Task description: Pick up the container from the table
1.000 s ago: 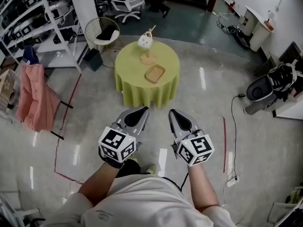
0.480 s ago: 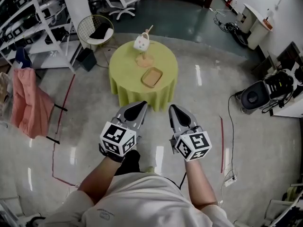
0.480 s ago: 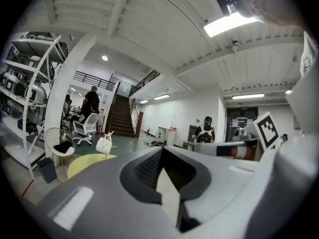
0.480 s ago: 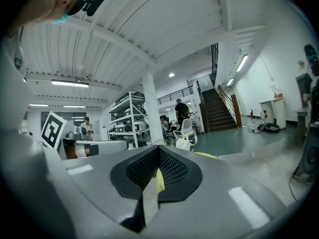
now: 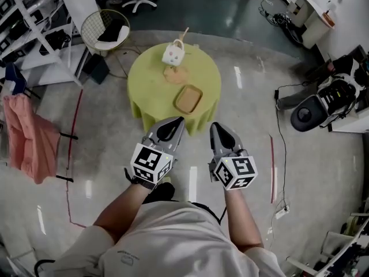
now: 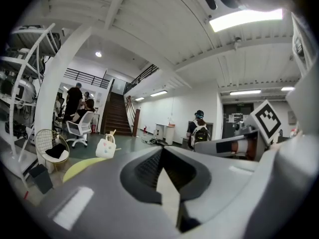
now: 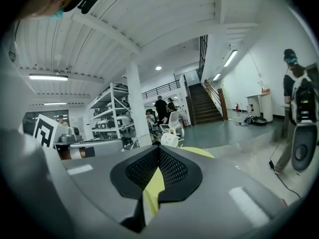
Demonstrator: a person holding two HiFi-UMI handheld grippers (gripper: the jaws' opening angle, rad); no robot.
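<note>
A white bag-shaped container (image 5: pixel 173 53) with a handle stands at the far side of a round table (image 5: pixel 147 85) draped in yellow-green cloth. It also shows small in the left gripper view (image 6: pixel 105 147) and the right gripper view (image 7: pixel 169 139). A shallow wooden tray (image 5: pixel 188 99) lies nearer me, and a flat wooden piece (image 5: pixel 175 75) lies beside the container. My left gripper (image 5: pixel 173 122) and right gripper (image 5: pixel 216 126) are held side by side over the floor, short of the table's near edge. Both are shut with nothing in them.
A wire chair (image 5: pixel 105 30) and white shelving (image 5: pixel 23 16) stand at the far left. A pink cloth (image 5: pixel 29 137) hangs on a rack at left. A black machine (image 5: pixel 311 111) and a floor cable (image 5: pixel 279 149) are at right. People (image 6: pixel 75 101) stand by distant stairs.
The table has drawn closer to me and now sits just beyond the gripper tips. Both grippers keep the same shut pose side by side.
</note>
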